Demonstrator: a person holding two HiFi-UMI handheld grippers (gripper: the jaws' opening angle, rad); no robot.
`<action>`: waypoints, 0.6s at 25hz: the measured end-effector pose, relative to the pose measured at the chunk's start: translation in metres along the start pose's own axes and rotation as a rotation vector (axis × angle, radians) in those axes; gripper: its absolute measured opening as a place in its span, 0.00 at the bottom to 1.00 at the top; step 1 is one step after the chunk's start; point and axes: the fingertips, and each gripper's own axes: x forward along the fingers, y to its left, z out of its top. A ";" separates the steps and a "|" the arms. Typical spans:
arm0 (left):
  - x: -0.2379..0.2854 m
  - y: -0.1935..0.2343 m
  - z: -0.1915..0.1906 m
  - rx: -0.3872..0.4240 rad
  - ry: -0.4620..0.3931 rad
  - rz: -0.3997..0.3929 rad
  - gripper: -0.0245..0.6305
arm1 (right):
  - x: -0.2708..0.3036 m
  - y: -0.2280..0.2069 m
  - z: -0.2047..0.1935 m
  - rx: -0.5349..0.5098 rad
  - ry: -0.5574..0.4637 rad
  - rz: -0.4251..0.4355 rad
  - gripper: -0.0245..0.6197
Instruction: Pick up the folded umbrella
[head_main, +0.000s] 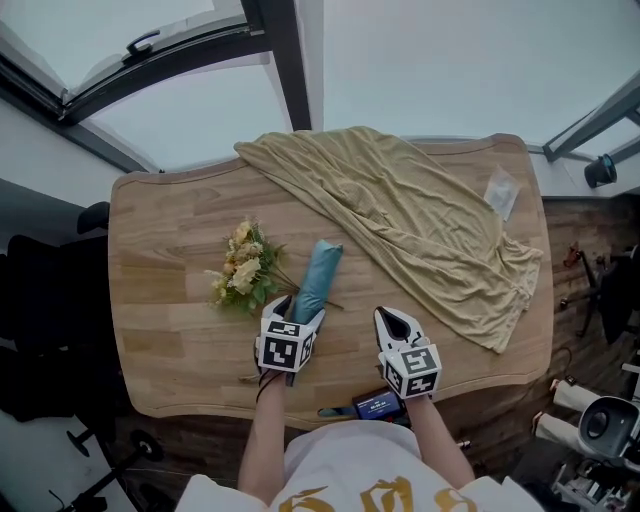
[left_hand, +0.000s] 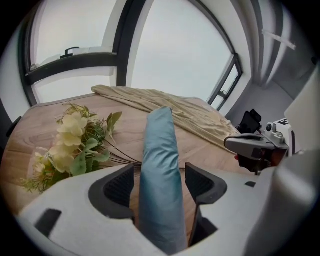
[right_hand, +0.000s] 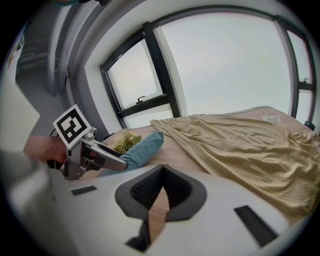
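folded umbrella (left_hand: 160, 145), between left gripper (left_hand: 160, 176) parted jaws

Seemingly matt cloth umbrella (left_hand: 159, 170); smooth wooden table (head_main: 170, 300)

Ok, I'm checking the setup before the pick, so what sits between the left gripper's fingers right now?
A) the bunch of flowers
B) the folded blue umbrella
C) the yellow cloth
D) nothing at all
B: in the left gripper view the folded umbrella runs between the fingers of the left gripper, which stand apart on either side without pressing it. The flowers lie off to its left.
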 end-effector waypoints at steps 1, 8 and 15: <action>0.004 0.001 -0.001 0.002 0.016 -0.003 0.52 | 0.002 0.000 -0.001 0.007 0.003 0.001 0.05; 0.027 0.000 -0.007 0.051 0.068 0.019 0.53 | 0.014 -0.009 -0.008 0.044 0.024 -0.011 0.05; 0.040 -0.003 -0.011 0.091 0.081 0.043 0.52 | 0.023 -0.015 -0.010 0.082 0.026 -0.015 0.05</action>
